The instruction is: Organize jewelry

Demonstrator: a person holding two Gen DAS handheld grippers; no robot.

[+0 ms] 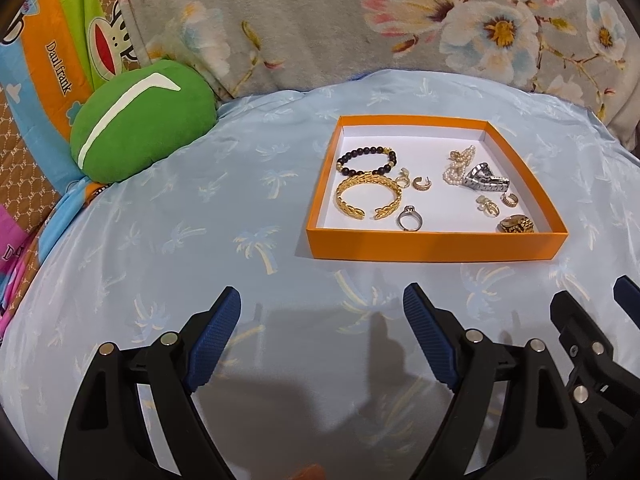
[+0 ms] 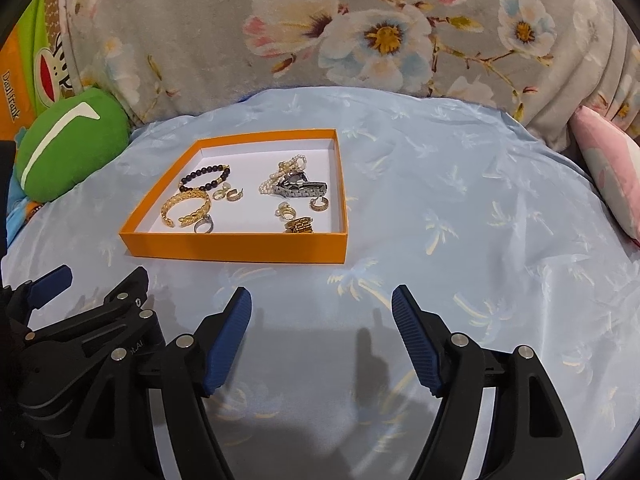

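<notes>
We've got both the left gripper (image 1: 322, 308) and right gripper (image 2: 322, 308) wide open and empty, so honestly the tiny rings (image 1: 409, 218) in the orange tray (image 1: 436, 245) might slip out of those fat pads.

**Pale blue sheet carrying a tray and cushions**

The surface is a soft bed-like top covered by a light blue sheet (image 1: 168, 240) printed with faint palm trees, slightly wrinkled and glossy. In the left wrist view an orange tray (image 1: 436, 246) with a white floor sits flat on it, right of centre; in the right wrist view the same tray lies left of centre. A green round cushion (image 1: 140, 120) rests on the sheet's upper left edge, against striped cartoon-print fabric (image 1: 52, 68). Along the top of both views a grey floral blanket (image 1: 300, 28) borders the sheet. At the right edge of the right wrist view, a pink cushion (image 2: 612, 176) rests on the sheet.
</notes>
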